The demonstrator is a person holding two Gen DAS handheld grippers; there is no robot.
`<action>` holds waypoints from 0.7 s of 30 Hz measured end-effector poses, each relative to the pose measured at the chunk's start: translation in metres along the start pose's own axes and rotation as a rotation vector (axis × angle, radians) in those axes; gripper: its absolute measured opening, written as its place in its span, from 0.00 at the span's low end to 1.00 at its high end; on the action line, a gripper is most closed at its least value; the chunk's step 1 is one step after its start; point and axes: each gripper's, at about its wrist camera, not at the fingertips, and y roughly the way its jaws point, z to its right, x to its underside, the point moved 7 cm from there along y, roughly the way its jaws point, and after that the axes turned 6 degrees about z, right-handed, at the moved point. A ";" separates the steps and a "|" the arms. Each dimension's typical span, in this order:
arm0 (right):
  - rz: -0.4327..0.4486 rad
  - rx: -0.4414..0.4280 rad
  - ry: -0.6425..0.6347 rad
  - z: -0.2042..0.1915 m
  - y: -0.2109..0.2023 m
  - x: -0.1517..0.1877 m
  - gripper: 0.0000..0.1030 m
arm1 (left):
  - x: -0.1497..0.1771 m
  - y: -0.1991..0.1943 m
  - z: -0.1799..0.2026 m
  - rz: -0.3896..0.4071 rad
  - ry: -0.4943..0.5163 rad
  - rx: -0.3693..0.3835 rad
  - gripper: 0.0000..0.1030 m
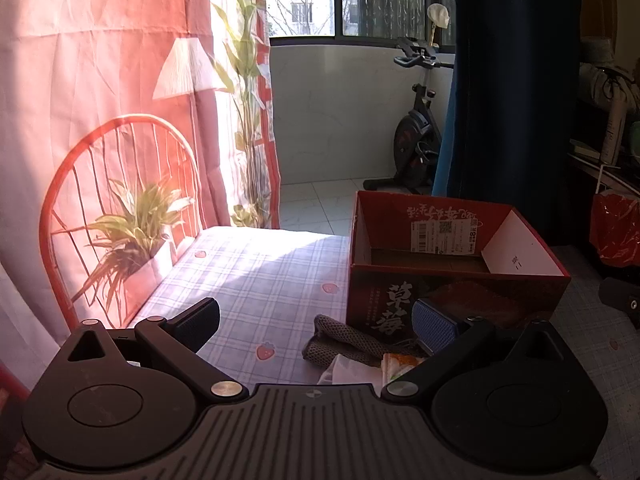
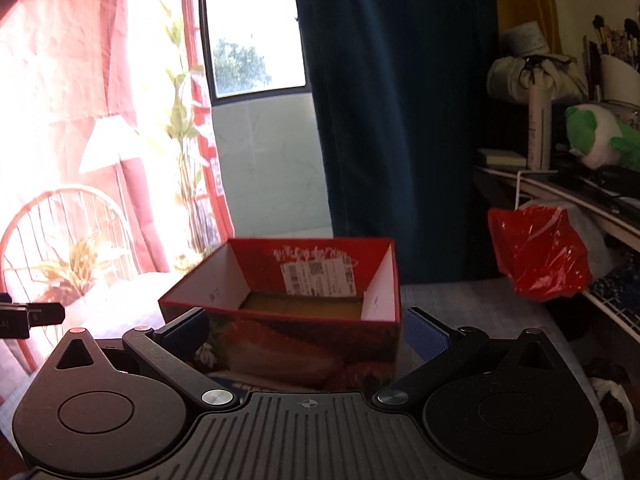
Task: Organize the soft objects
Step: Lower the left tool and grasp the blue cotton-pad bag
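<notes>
A red cardboard box with an open top stands on the checked bedsheet; its inside looks empty. A grey knitted cloth lies against the box's near left corner, beside a white tissue-like item and an orange packet. My left gripper is open just above and in front of them, holding nothing. In the right wrist view the same box sits right in front of my right gripper, which is open with its fingers either side of the box's near wall.
A pink printed curtain hangs on the left and a dark blue curtain behind the box. An exercise bike stands by the window. A red plastic bag hangs from a cluttered shelf with a green plush toy on the right.
</notes>
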 end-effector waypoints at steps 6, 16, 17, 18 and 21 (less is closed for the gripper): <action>-0.124 -0.010 0.018 0.003 0.039 0.030 0.83 | 0.012 0.038 0.014 -0.102 -0.063 0.109 1.00; -0.347 -0.048 0.084 0.008 0.084 0.093 0.70 | 0.058 0.097 0.072 -0.310 -0.029 0.323 0.58; -0.356 -0.059 0.091 0.008 0.084 0.097 0.70 | 0.062 0.098 0.074 -0.322 -0.036 0.342 0.58; -0.361 -0.068 0.097 0.008 0.084 0.099 0.69 | 0.066 0.099 0.076 -0.336 -0.049 0.364 0.58; -0.377 -0.088 0.106 0.009 0.087 0.104 0.67 | 0.073 0.102 0.078 -0.368 -0.090 0.417 0.57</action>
